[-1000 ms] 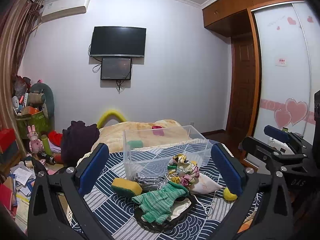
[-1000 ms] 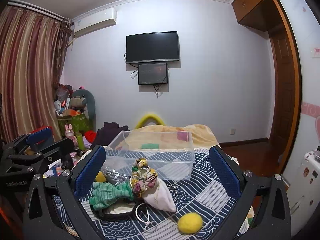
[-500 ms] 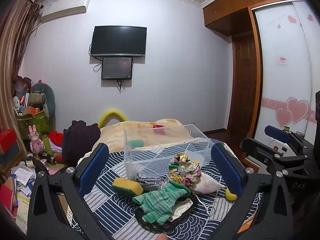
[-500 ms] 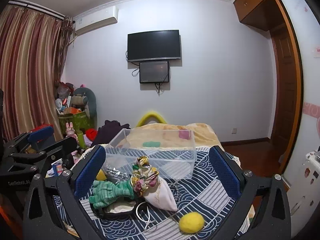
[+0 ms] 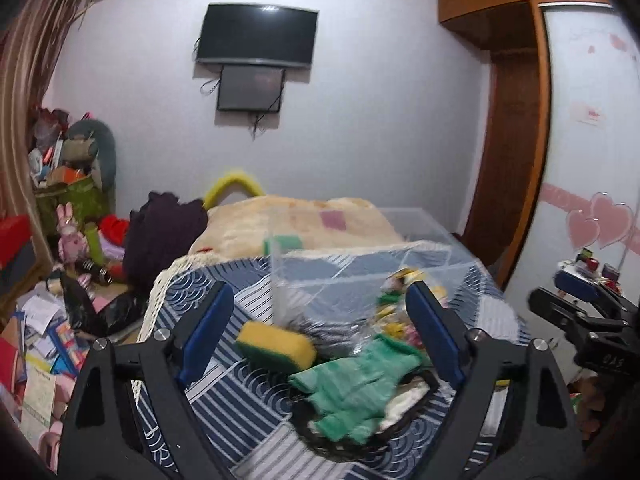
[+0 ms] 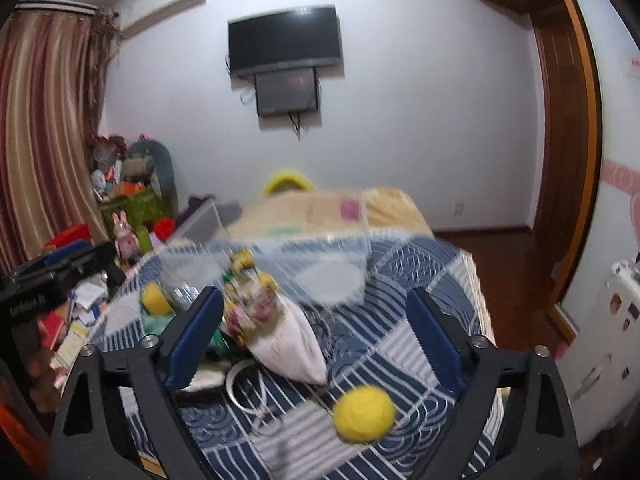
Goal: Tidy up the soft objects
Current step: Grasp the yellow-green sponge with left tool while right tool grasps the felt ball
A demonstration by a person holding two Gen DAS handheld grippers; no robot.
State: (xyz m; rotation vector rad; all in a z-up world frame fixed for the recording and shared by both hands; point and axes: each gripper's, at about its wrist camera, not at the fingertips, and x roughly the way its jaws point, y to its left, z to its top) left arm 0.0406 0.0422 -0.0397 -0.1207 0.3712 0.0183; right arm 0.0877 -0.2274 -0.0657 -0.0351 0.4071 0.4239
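Note:
A clear plastic box (image 5: 360, 264) (image 6: 280, 256) stands on the blue patterned cloth (image 5: 248, 400). In front of it lie a yellow-green sponge (image 5: 276, 346), a green knit glove (image 5: 356, 384) on a black dish, a floral drawstring pouch (image 6: 276, 328) and a yellow felt ball (image 6: 364, 412). My left gripper (image 5: 320, 332) is open and empty, above the sponge and glove. My right gripper (image 6: 316, 332) is open and empty, above the pouch and ball. Each gripper shows at the edge of the other's view.
A white cord loop (image 6: 244, 384) lies by the pouch. A beige blanket (image 5: 296, 220) lies behind the box. Clutter and toys (image 5: 68, 240) fill the floor at left. A wardrobe door (image 5: 592, 160) stands at right.
Both grippers have moved forward and down toward the objects on the cloth, which now look larger and blurred. Both stay open and empty.

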